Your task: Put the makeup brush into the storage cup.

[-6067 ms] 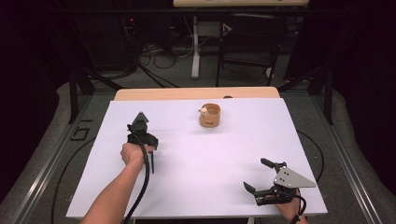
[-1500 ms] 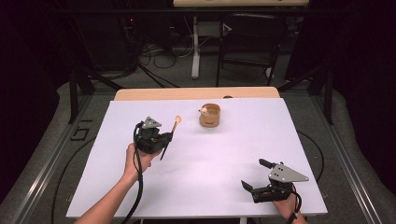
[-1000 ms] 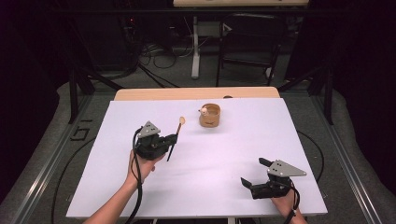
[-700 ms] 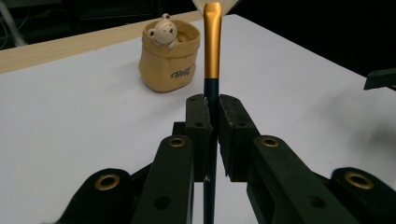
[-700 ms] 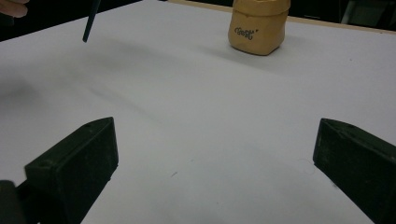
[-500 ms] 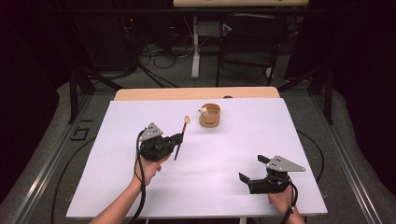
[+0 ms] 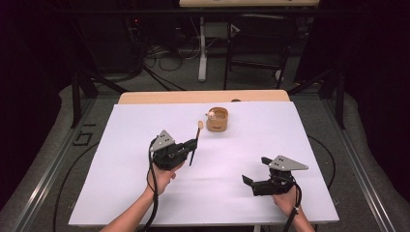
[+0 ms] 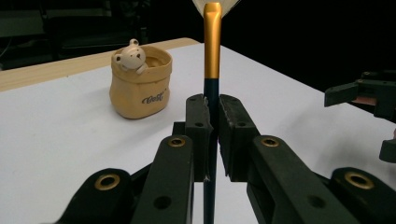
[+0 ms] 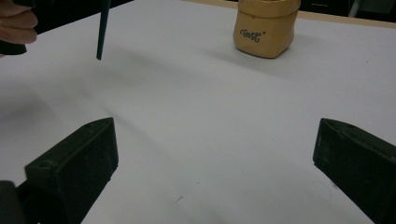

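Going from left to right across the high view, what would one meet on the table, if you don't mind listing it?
Left gripper → brush held in it → bear pot → right gripper.

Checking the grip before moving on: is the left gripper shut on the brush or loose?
Shut on it. The left gripper has both jaws pressed against the brush handle, with no gap.
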`<state>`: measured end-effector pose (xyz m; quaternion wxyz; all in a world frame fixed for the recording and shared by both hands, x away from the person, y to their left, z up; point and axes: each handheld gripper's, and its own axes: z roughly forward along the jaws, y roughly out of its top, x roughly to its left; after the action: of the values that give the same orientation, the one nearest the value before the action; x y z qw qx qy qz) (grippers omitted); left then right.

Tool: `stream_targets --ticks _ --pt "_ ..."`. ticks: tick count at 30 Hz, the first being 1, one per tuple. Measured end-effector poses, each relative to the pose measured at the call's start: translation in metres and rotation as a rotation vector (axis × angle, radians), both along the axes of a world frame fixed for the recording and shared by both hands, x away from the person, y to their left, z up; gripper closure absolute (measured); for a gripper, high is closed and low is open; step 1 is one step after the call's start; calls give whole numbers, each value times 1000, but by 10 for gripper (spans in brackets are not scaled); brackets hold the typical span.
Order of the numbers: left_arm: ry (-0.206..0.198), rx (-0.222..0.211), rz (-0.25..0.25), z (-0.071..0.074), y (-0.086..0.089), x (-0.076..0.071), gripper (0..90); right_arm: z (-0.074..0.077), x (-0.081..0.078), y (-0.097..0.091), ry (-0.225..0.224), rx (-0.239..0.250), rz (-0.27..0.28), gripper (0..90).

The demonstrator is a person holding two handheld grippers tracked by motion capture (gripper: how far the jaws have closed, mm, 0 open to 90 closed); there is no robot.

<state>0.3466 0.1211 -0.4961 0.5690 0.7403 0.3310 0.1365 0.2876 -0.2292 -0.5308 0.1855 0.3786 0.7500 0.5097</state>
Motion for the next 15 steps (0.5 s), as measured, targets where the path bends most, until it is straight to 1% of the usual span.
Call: stream_targets --ticks 3,4,5,8,9,10,11,12,13,14,15 --pt "-11 1 5 -1 -4 -1 830 0 2 1 8 -7 8 0" --pt "-13 -3 -4 -1 -5 0 830 1 4 3 8 3 14 0" --pt "-16 -2 -8 -2 -7 0 830 1 4 3 8 3 14 0" --pt "-25 3 -7 -3 -12 -1 829 4 8 7 7 11 26 0" --pt "-22 2 -13 -3 -13 -1 830 5 9 8 5 19 31 0" --pt "-27 2 -7 -4 -14 -1 830 6 9 8 5 22 32 0" --pt "-25 4 -18 -4 -15 -1 830 6 9 8 5 22 32 0" --pt "-29 5 -9 -5 -17 -1 829 7 12 10 -1 26 33 0" --pt "-29 0 -20 -5 -17 -1 829 7 12 10 -1 26 33 0" --pt "-33 9 -14 -5 -18 -1 830 8 14 12 -12 39 35 0" --pt "-35 6 -27 -5 -19 -1 830 8 14 12 -12 39 35 0"
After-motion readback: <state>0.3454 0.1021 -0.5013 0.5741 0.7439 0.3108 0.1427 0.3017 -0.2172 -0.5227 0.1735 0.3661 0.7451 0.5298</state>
